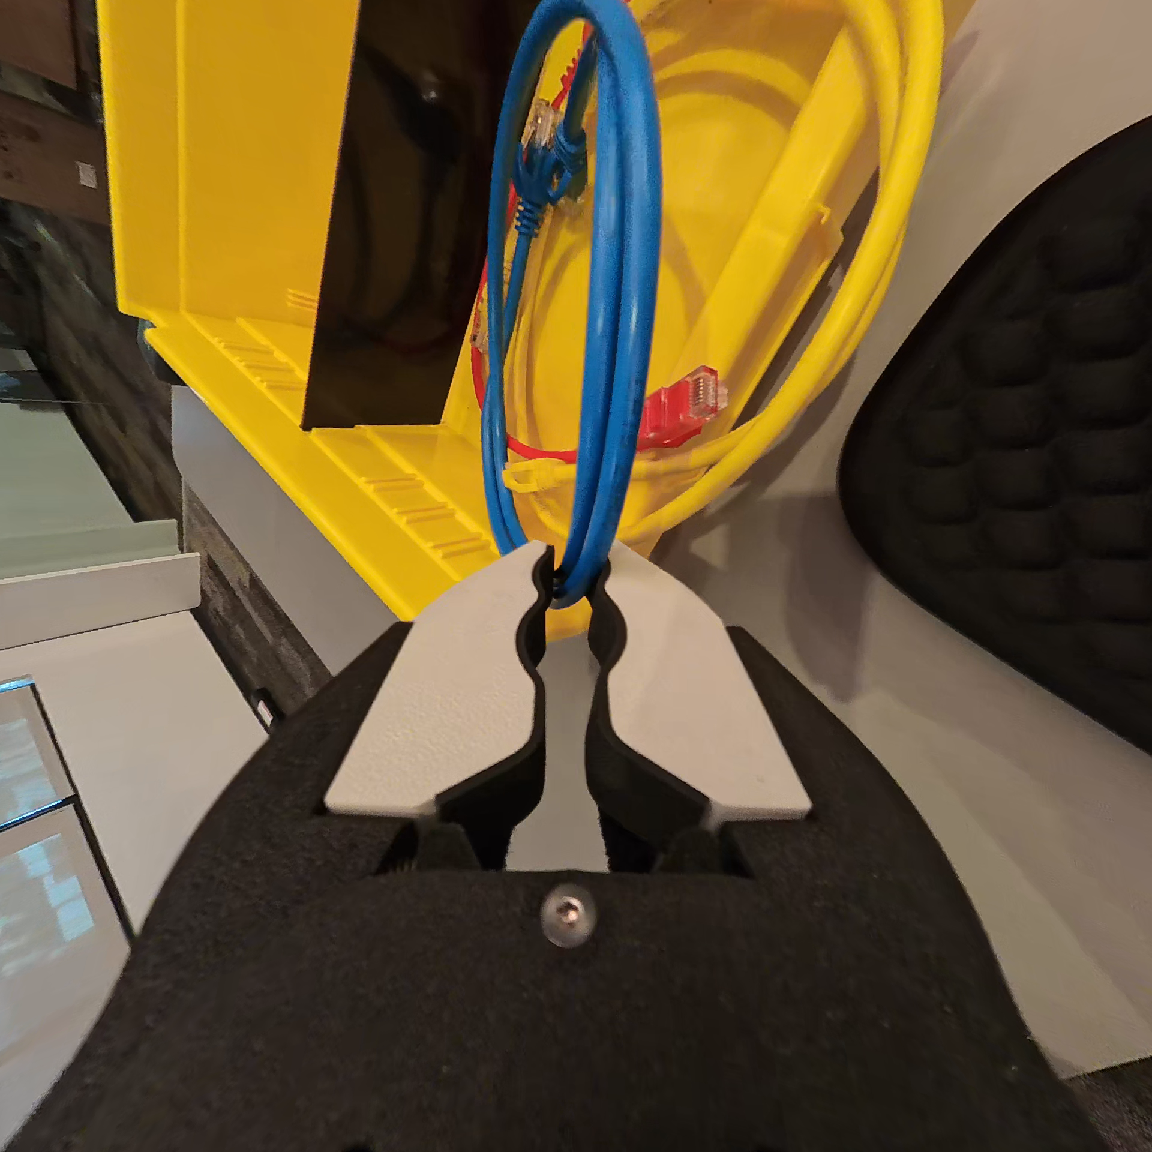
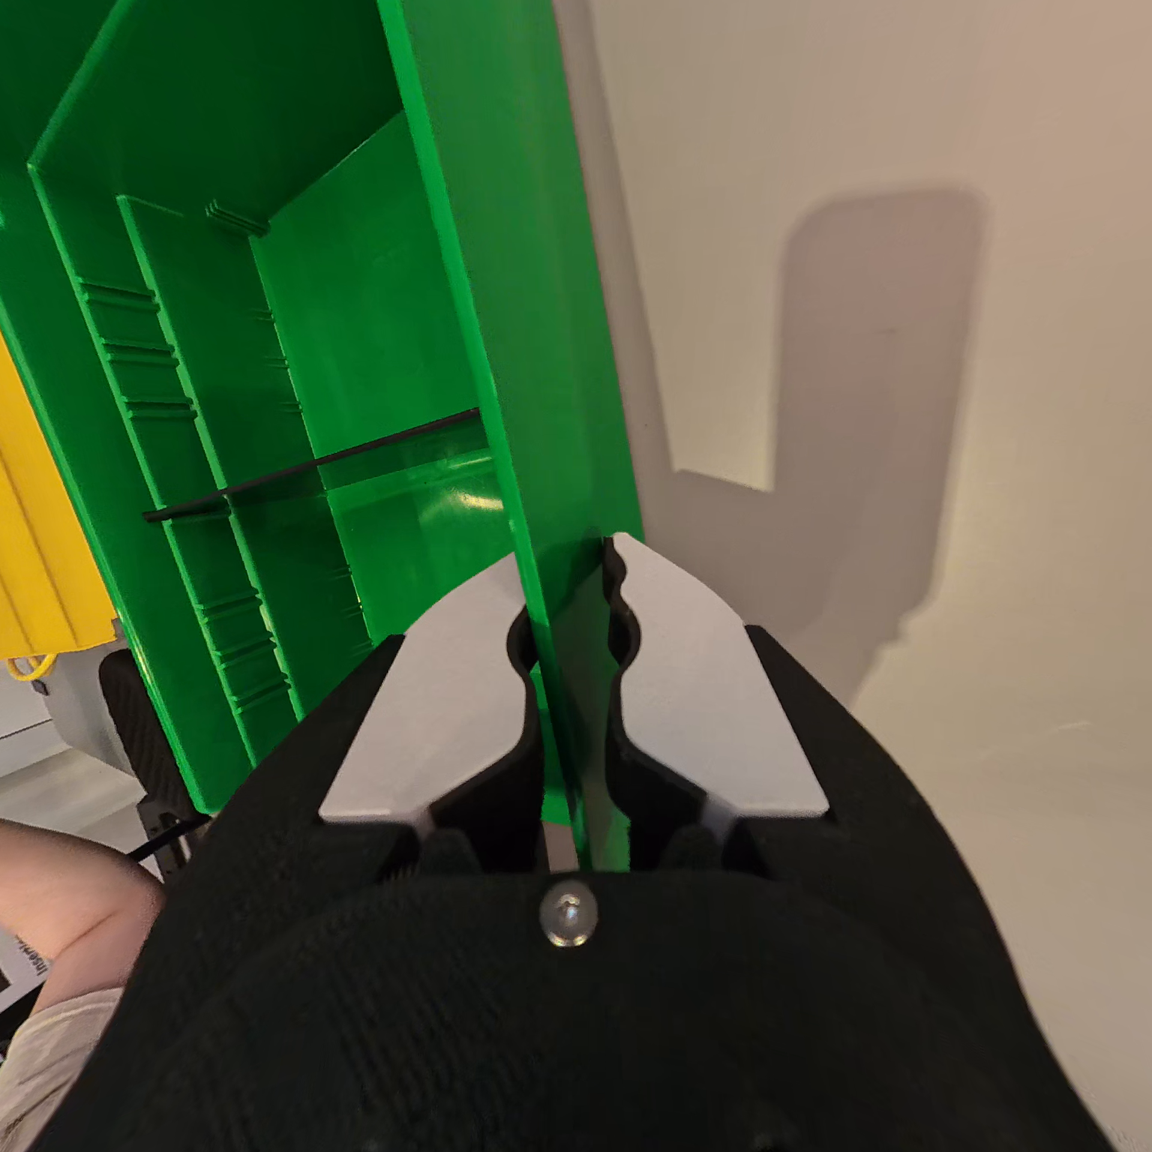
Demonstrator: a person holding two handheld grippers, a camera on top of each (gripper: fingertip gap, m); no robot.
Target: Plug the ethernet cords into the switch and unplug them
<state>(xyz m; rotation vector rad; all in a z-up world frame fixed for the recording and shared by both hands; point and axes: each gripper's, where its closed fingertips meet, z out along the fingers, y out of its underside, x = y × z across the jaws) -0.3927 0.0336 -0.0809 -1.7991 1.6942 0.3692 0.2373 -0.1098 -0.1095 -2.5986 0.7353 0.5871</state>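
Left wrist view: left gripper [image 1: 573, 583], fingers nearly closed, pinches a coiled blue ethernet cable [image 1: 623, 312] at frame centre, before a yellow plastic bin [image 1: 237, 249]. Right wrist view: right gripper [image 2: 564, 592] straddles a green plastic bin's wall [image 2: 499, 312], pads clamping it.

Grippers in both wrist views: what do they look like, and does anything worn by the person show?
The left gripper and right gripper look alike: two pale grey, wedge-shaped fingers with wavy black inner pads, set in a black, felt-like body with a silver screw at its centre. No cables or markings show on them. In the right wrist view, a light beige sleeve shows at lower left.
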